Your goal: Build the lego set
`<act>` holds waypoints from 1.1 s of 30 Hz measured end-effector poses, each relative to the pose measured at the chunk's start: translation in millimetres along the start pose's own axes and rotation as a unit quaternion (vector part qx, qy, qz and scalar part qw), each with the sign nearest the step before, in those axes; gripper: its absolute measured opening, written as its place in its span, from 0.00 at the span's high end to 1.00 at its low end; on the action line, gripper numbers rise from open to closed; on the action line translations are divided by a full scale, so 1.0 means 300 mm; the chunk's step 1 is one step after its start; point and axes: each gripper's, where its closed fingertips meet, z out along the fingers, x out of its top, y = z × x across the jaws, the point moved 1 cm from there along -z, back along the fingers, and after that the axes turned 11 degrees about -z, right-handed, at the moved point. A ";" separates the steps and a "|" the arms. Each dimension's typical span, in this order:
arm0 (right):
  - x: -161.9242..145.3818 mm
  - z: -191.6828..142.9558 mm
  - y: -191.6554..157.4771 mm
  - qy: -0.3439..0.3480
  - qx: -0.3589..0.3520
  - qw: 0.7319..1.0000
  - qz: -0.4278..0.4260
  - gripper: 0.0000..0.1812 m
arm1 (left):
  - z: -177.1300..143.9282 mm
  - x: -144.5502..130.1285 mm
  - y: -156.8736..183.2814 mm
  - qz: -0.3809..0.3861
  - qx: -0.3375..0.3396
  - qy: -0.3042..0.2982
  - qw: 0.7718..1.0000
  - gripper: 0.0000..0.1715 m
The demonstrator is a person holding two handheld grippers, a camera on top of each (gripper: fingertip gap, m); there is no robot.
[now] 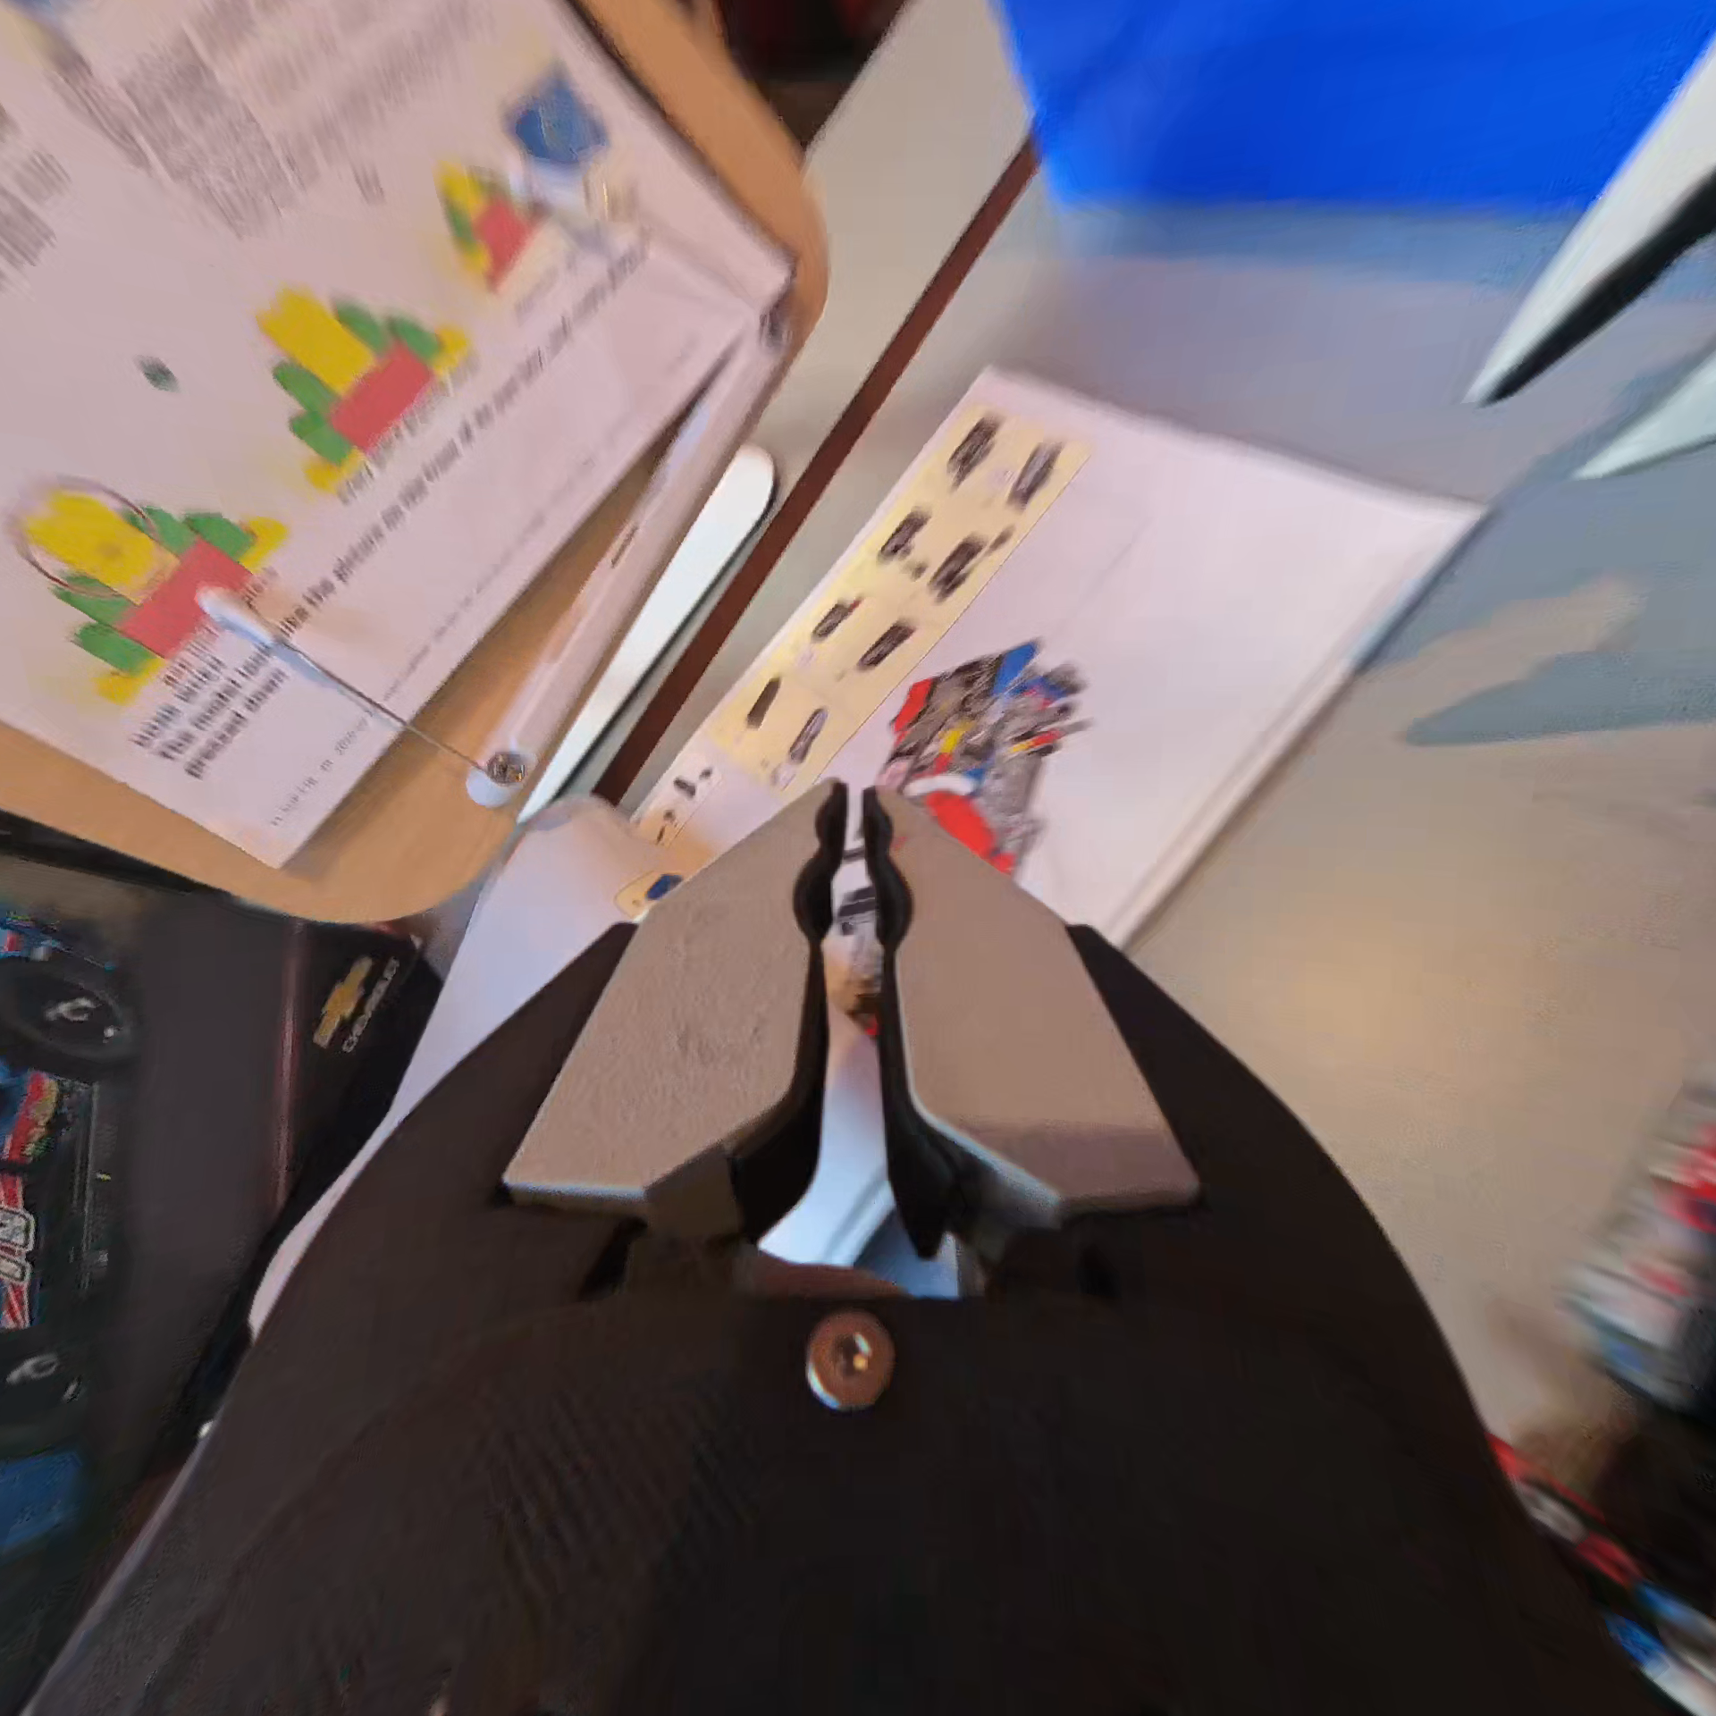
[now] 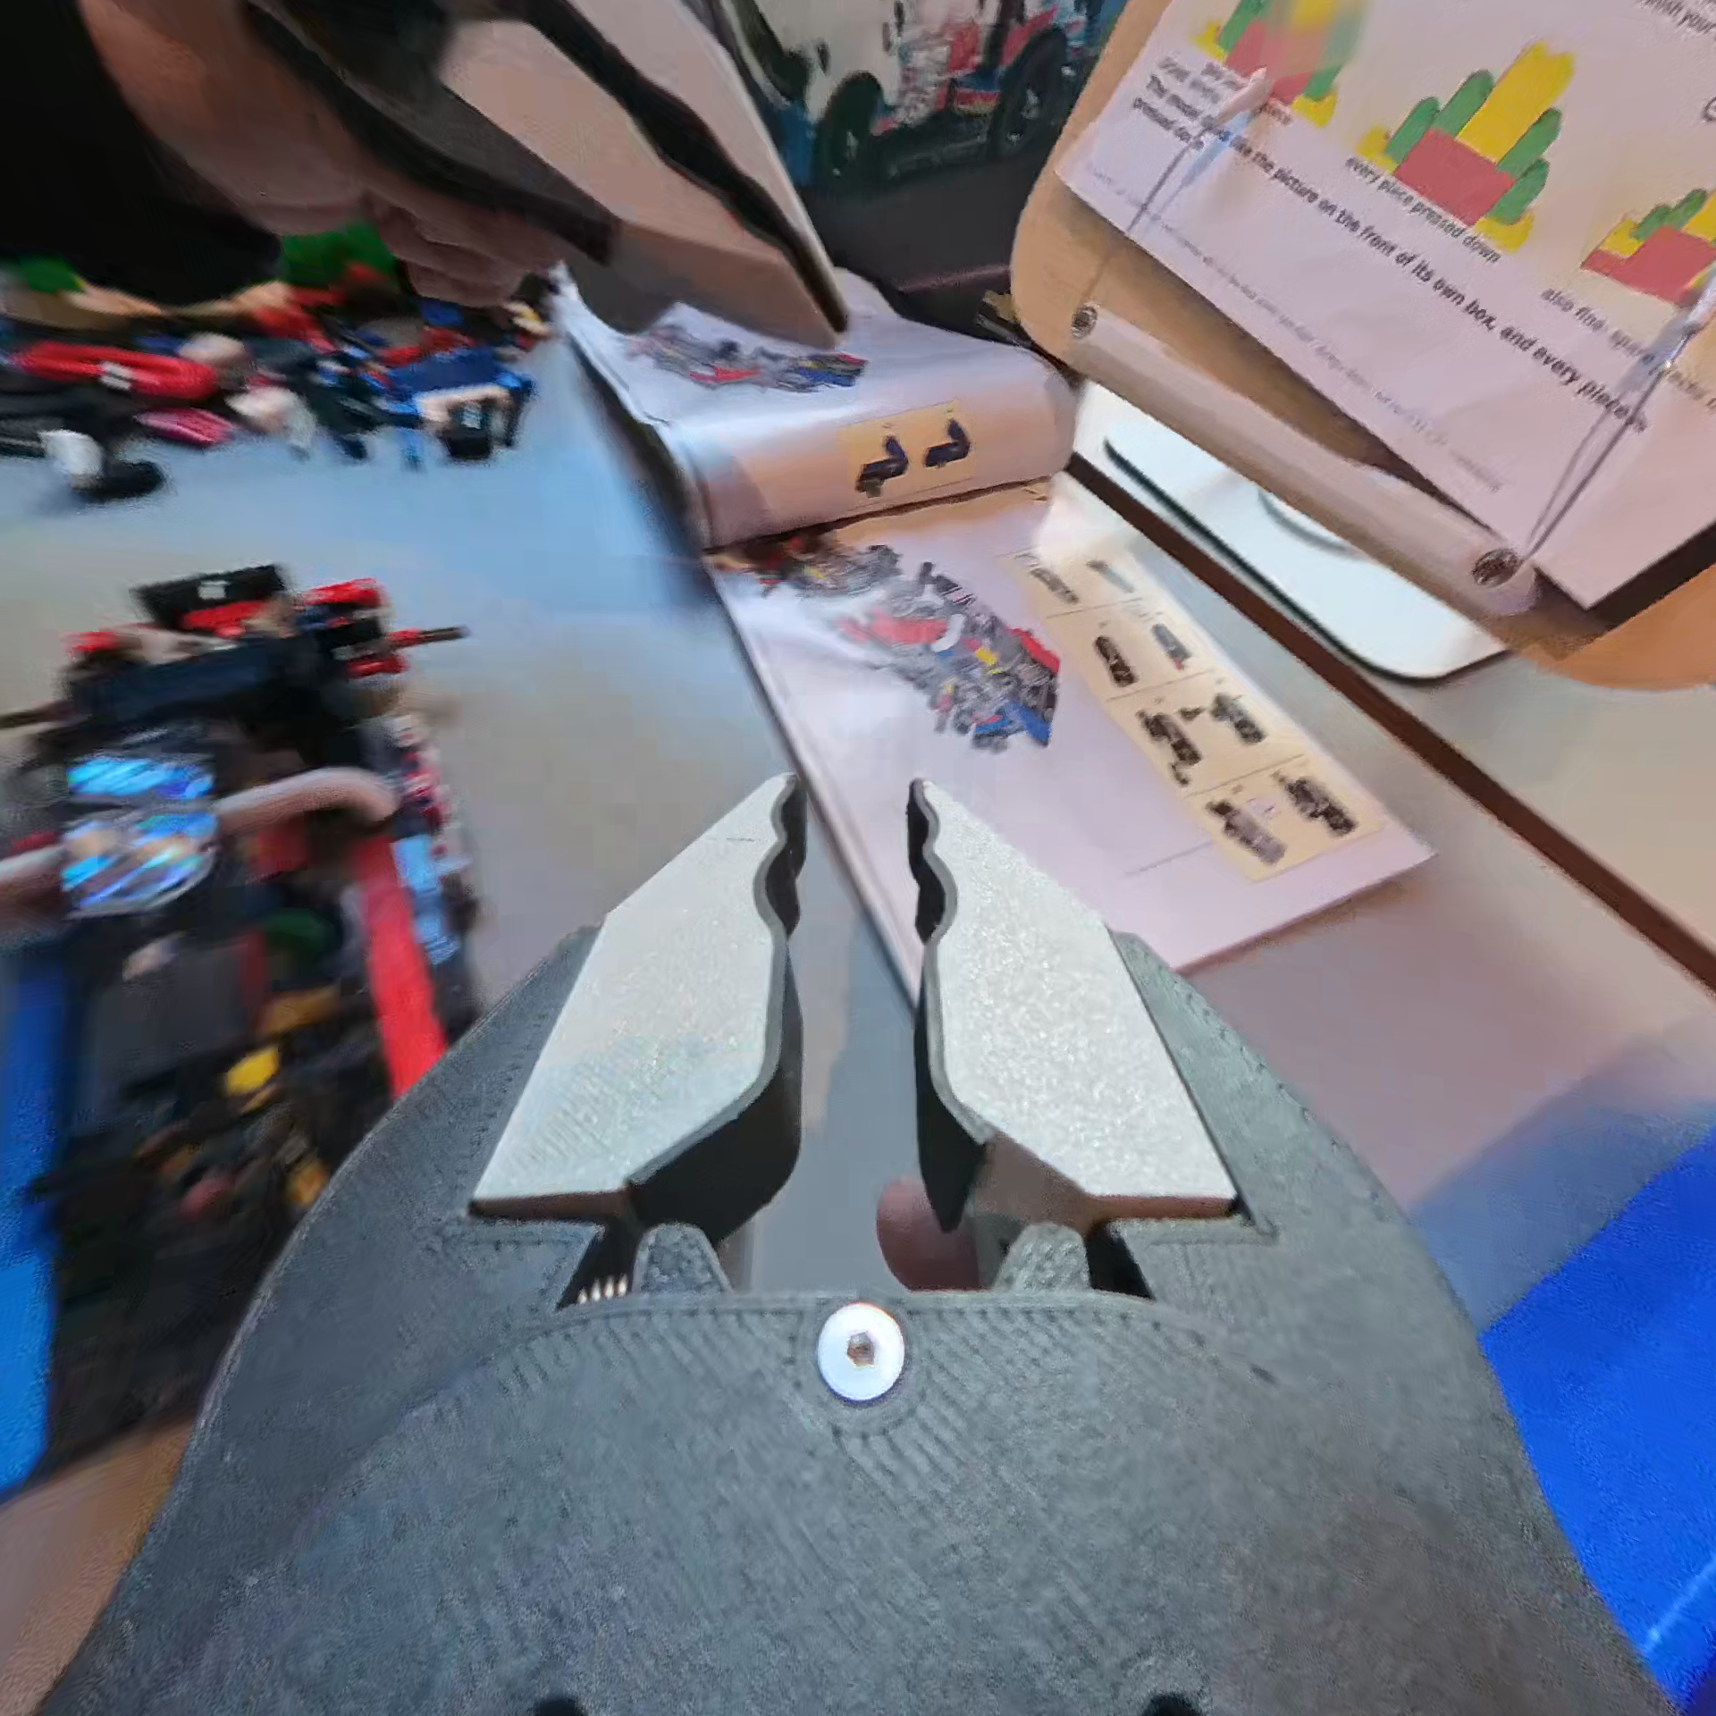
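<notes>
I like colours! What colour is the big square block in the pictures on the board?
Red, clearest in the right wrist view.

Two grippers, the left [image 2: 826, 316] and the right [image 2: 854, 826], work over one grey table [image 2: 576, 650]. On it: one open instruction booklet [image 2: 929, 817], one part-built Lego model [image 2: 232, 789] and one scattered heap of loose pieces [image 2: 279, 390], too blurred to count. One printed sheet [image 2: 1393, 232] stands on one wooden holder [image 2: 1049, 251].
</notes>
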 end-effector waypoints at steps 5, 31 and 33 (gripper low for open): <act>-0.016 0.228 0.055 -0.102 -0.054 0.992 -0.060 0.91 | 0.196 -0.167 -0.136 -0.006 0.025 -0.119 0.993 0.97; -0.181 0.296 0.080 -0.169 -0.051 0.979 -0.103 1.00 | 0.118 -0.445 -0.363 -0.036 0.091 -0.167 0.981 1.00; -0.181 0.296 0.079 -0.170 -0.055 0.978 -0.109 1.00 | 0.110 -0.454 -0.369 -0.043 0.088 -0.168 0.981 1.00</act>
